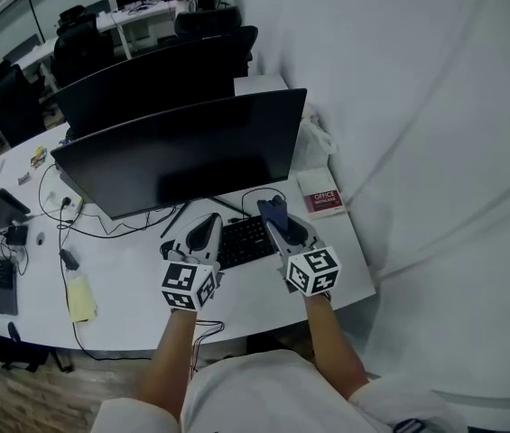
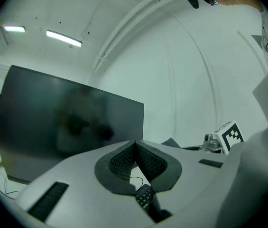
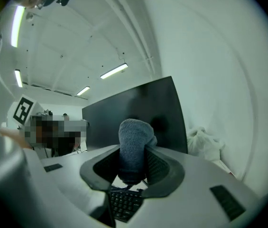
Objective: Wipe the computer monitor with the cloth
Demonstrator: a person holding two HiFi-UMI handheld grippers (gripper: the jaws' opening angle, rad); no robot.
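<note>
Two monitors (image 1: pixel 182 156) are standing on a white office tabletop (image 1: pixel 137 282). The right gripper (image 1: pixel 277 216) fingers are squeezing one cloth (image 3: pixel 134 144); the left gripper (image 2: pixel 134 150) fingers are clenching nothing.

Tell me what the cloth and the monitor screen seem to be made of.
The cloth looks like soft terry or microfibre, blue-grey and matte: its surface is fuzzy and it bunches into a rounded wad. The monitor has a dark screen, probably a plastic-faced panel with a semi-matte finish: it shows only dim, blurred reflections.
</note>
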